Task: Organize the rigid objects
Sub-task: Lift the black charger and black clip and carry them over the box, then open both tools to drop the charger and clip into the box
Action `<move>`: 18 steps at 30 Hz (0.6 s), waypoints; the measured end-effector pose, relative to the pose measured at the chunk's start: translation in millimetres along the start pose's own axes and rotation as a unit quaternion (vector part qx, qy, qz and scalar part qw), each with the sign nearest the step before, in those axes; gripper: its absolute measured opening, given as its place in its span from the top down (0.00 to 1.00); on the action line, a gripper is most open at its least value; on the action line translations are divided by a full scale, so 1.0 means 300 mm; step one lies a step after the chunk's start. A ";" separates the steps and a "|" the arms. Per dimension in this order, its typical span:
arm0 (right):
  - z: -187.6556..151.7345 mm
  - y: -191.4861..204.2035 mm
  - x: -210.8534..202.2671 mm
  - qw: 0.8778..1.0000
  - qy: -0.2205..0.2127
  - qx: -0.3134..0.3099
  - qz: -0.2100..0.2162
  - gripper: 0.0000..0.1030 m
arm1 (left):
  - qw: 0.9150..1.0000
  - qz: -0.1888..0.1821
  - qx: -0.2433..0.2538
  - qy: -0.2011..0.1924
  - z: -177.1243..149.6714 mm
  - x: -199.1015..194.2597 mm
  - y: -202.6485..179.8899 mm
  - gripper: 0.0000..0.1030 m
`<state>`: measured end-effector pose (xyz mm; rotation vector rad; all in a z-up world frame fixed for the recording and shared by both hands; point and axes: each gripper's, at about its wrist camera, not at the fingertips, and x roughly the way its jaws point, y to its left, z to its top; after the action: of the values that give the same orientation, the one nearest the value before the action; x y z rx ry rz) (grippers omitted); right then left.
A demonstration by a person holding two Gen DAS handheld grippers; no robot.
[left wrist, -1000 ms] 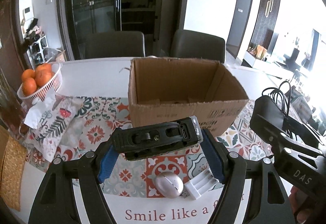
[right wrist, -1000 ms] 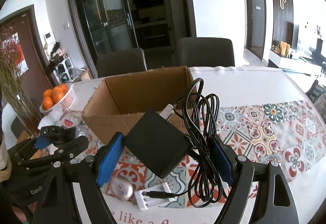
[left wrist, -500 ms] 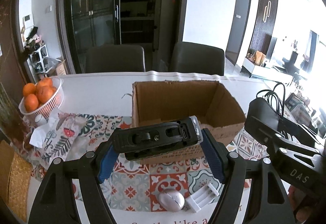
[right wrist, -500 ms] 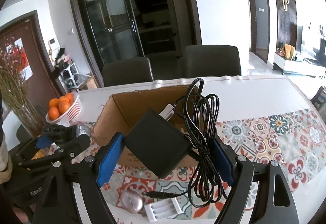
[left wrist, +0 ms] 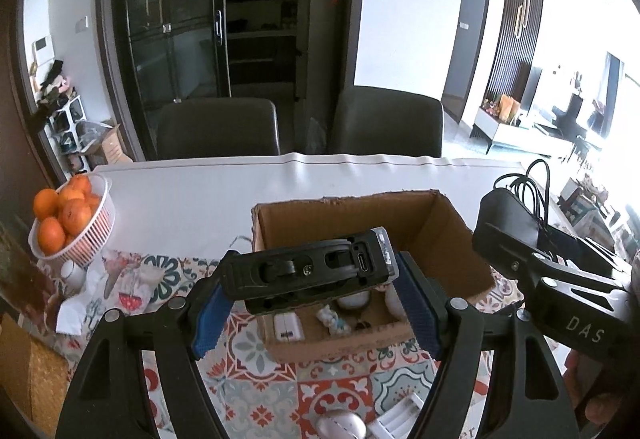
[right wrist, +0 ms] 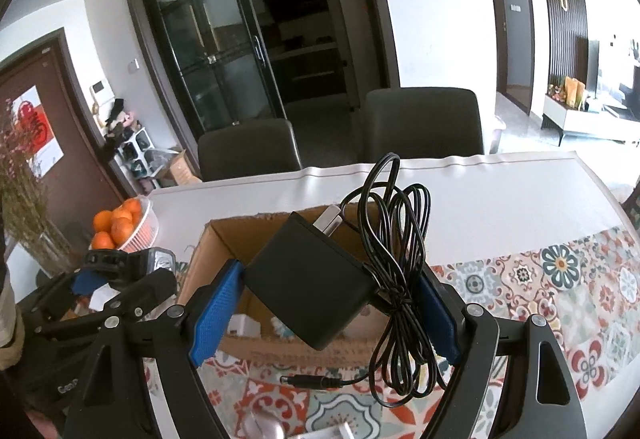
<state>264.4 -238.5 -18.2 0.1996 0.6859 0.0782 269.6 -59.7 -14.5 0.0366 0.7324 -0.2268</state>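
My left gripper [left wrist: 316,295] is shut on a black flashlight-like device [left wrist: 312,271] with a USB port, held crosswise above the near wall of an open cardboard box [left wrist: 452,235]. My right gripper [right wrist: 326,311] is shut on a black power adapter [right wrist: 308,283] with its coiled black cable [right wrist: 400,267], also above the box's [right wrist: 224,239] near side. Small white items lie inside the box [left wrist: 288,327]. The right gripper shows at the right of the left wrist view [left wrist: 560,279].
A silver mouse [left wrist: 340,427] and a white battery holder [left wrist: 396,419] lie on the patterned mat [left wrist: 256,355] below the grippers. A white basket of oranges [left wrist: 68,223] stands at left. Two dark chairs [left wrist: 216,131] stand behind the white table [left wrist: 192,191].
Both grippers have risen and moved forward over the box with their loads, so the box interior now shows. The mouse and battery holder have slid toward the bottom edge.
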 end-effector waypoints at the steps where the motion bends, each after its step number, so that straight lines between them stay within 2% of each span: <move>1: 0.012 -0.002 0.014 1.000 0.005 0.001 -0.001 0.20 | 1.000 0.000 0.001 0.001 0.006 0.006 0.000 0.27; 11: 0.085 -0.037 0.157 0.998 0.047 0.029 0.013 0.20 | 0.999 0.002 0.001 0.043 0.077 0.116 0.010 0.27; 18: 0.071 -0.052 0.232 0.996 0.076 0.036 0.009 0.20 | 0.997 -0.005 -0.013 0.077 0.069 0.191 0.023 0.27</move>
<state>331.7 -247.5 -48.4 0.2701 0.8396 0.0869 326.1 -66.2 -37.6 0.0251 0.8896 -0.2254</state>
